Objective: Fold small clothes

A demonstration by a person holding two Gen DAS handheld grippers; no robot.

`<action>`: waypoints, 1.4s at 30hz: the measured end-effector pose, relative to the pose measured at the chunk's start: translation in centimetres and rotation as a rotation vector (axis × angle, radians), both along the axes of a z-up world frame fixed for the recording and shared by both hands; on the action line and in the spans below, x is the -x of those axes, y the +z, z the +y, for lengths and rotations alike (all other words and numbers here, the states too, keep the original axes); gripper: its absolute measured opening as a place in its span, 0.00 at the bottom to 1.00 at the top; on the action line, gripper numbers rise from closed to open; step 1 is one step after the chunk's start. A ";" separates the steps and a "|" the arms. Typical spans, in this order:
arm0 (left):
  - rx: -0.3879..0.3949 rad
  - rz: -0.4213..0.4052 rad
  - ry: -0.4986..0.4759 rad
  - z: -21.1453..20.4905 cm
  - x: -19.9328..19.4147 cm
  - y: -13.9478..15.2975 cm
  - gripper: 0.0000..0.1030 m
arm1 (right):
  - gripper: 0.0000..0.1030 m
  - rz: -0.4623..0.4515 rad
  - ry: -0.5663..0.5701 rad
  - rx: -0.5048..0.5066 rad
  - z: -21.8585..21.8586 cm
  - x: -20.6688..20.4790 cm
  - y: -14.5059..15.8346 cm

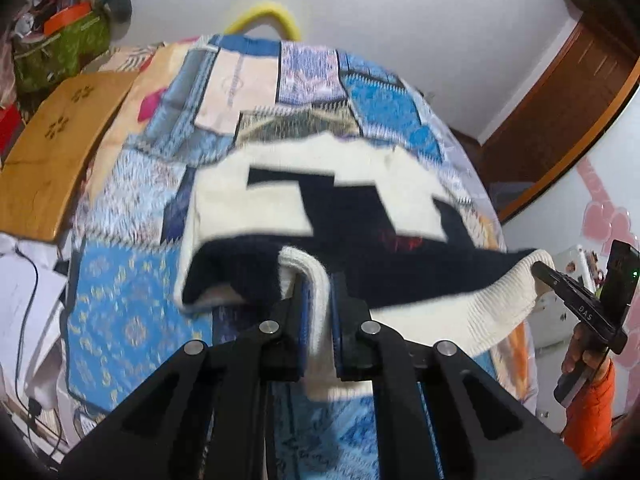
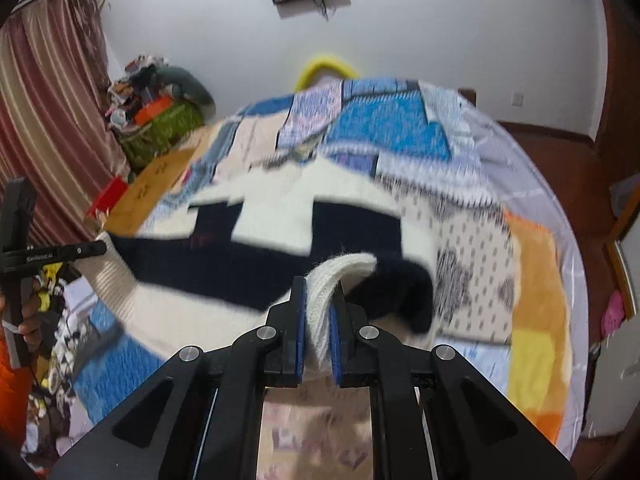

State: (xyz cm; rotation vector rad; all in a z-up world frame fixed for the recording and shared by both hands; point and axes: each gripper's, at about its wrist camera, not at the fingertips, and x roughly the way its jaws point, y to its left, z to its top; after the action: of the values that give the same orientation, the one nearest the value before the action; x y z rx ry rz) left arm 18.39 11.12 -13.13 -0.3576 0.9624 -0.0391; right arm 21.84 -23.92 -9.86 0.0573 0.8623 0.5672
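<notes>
**Two grippers, one little sweater**

Both of my grippers are clamped on the same small sweater (image 1: 320, 200). It is cream with big dark navy blocks, and it has a ribbed cream hem. My left gripper (image 1: 318, 280) pinches the ribbed hem near one corner, and the cream knit is squeezed tight between its blue pads (image 1: 305, 300). My right gripper (image 2: 319, 286) pinches the hem near the other corner the same way, with the knit folded between its fingers.

From the left wrist view I can see my right gripper (image 1: 544, 274) off to the right edge, biting the far end of the hem. A hand (image 1: 580, 354) in an orange sleeve (image 1: 594, 412) holds it.

The hem is stretched in the air between my two grippers. The rest of the sweater lies on the patchwork bedspread (image 1: 132, 292), near the middle of the bed. A wooden board (image 1: 56, 160) lies at the bed's left edge. The pictures are a bit blurry.
</notes>
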 end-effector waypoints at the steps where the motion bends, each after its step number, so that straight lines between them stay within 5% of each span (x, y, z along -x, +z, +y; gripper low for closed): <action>1: -0.007 -0.010 0.005 0.2 -0.4 0.4 0.09 | 0.09 -0.006 -0.010 -0.008 -0.1 -0.7 0.4; 14: -0.108 -0.050 0.115 4.5 -6.6 1.4 0.08 | 0.08 -0.019 -0.124 -0.026 -0.9 -7.6 0.9; 30: -0.137 0.109 0.180 8.5 -14.2 -6.6 0.08 | 0.08 0.115 -0.175 0.005 -0.2 -14.7 -4.4; 42: -0.203 0.154 0.226 10.3 -15.2 -8.4 0.08 | 0.08 0.189 -0.188 -0.029 -0.8 -16.8 -6.2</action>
State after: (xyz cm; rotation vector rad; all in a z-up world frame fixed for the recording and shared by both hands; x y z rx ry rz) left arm 33.63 21.43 -21.49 -0.2822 1.0627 0.2938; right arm 38.64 -24.74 -16.10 0.2196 1.0202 0.4017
